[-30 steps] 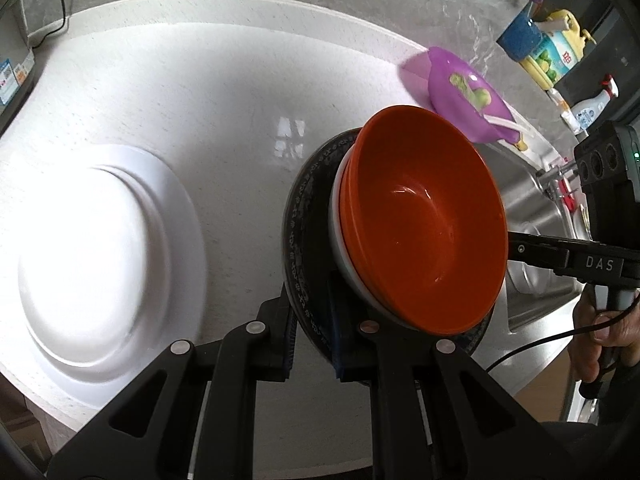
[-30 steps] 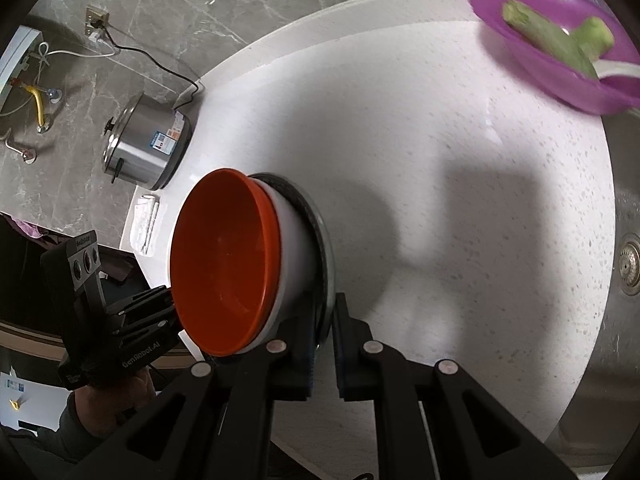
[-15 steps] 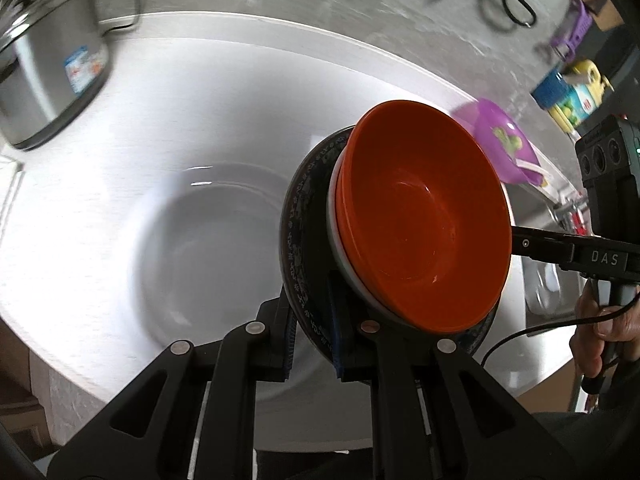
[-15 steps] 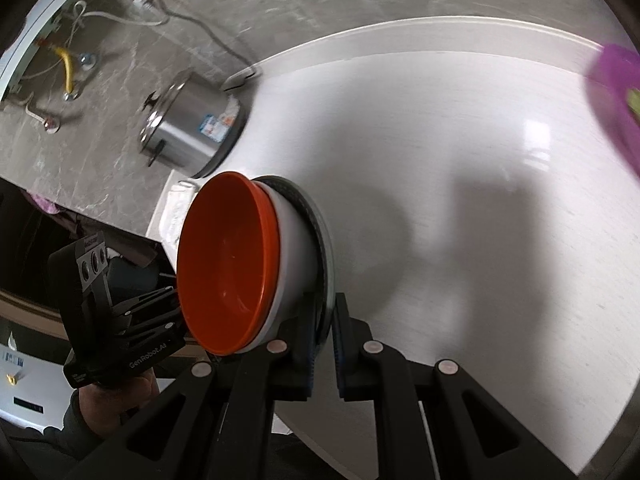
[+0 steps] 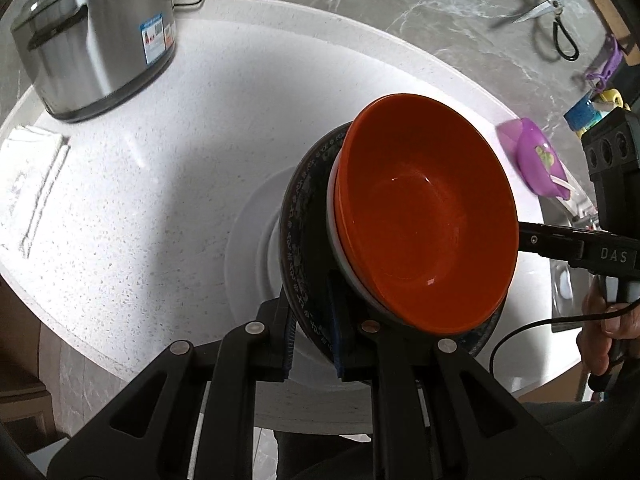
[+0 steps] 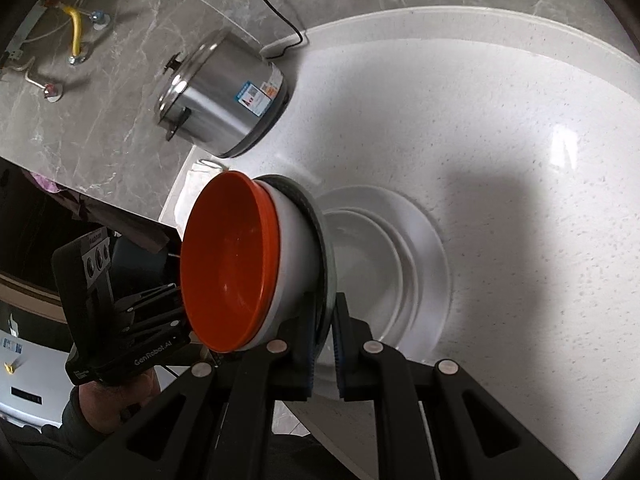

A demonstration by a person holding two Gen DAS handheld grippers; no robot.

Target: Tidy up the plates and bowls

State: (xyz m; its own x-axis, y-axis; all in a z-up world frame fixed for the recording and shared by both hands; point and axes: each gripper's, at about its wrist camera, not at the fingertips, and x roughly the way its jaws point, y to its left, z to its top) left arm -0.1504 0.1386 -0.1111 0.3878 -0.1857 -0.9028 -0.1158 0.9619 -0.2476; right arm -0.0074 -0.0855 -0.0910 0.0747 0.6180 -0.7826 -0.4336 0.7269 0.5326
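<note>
A steel cooker (image 5: 96, 32) was seen at 10 o'clock in the left wrist view, with a folded cloth (image 5: 30, 184) at 9 o'clock and a purple bowl (image 5: 538, 158) at 2 o'clock on the white counter (image 5: 160, 216). Scissors (image 5: 556, 12) were seen on the marble wall at 1 o'clock.

A stack was held on edge above the counter: an orange bowl (image 5: 428, 220) nested in a white bowl (image 6: 294, 248), both on a dark patterned plate (image 5: 298, 240). Much of the white plate (image 6: 404, 264) lying on the counter was blocked from the left view by the stack; it was clearer at 3 o'clock in the right view.

The left gripper (image 5: 312, 344) was clamped on the dark plate's rim, jaws nearly closed. The right gripper (image 6: 324, 344) was pinched on the opposite rim likewise, its handle gripped by a hand (image 5: 608, 328) at 4 o'clock.
</note>
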